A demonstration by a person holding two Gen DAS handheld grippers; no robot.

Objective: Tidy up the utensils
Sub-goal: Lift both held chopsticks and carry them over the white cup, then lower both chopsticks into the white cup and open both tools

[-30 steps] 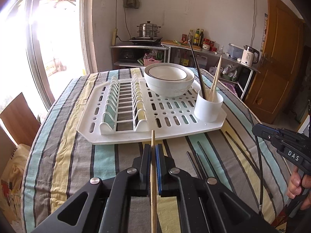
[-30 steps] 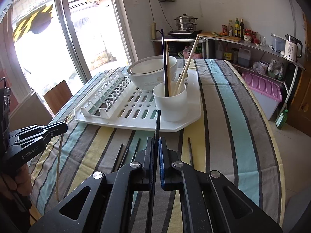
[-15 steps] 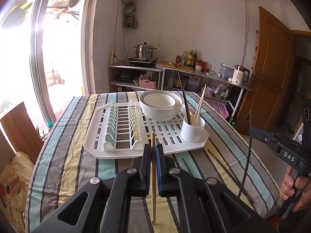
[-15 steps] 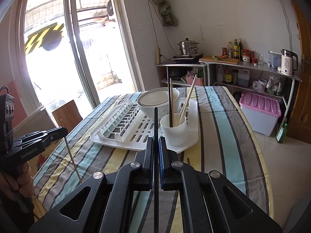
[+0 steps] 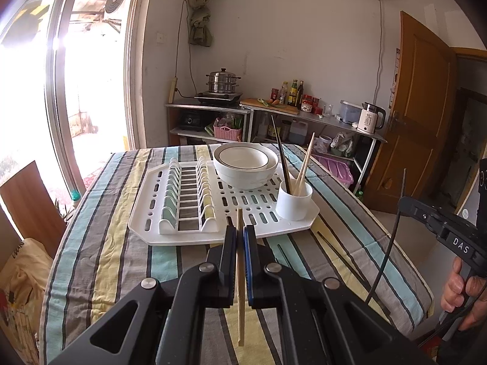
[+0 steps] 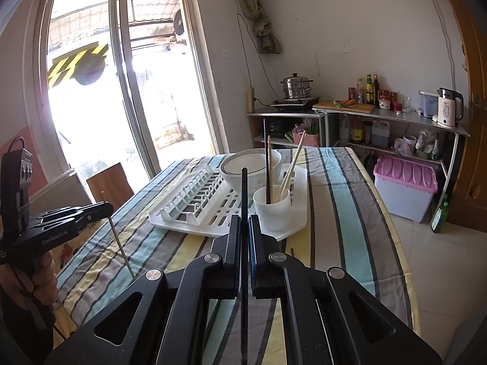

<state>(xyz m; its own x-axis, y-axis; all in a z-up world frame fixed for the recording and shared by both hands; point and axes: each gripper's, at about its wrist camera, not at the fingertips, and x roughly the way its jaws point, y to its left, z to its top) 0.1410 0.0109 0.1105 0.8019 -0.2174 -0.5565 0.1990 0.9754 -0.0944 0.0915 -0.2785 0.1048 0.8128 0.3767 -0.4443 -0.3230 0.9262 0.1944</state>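
My left tongs (image 5: 239, 237) clamp a wooden chopstick (image 5: 240, 276), my right tongs (image 6: 244, 228) a black chopstick (image 6: 244, 243), both above the desk (image 5: 115, 243); the white drying rack (image 5: 194, 231) and utensil cup (image 5: 293, 203) stand ahead, bowls (image 5: 246, 164) behind.

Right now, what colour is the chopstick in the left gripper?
Light wood; the chopstick shows best in the left wrist view.

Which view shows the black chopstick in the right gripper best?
Left wrist view: the black chopstick shows side-on, clamped in the right gripper, ends sticking out above and below. In the right wrist view it runs between the shut jaws, foreshortened.
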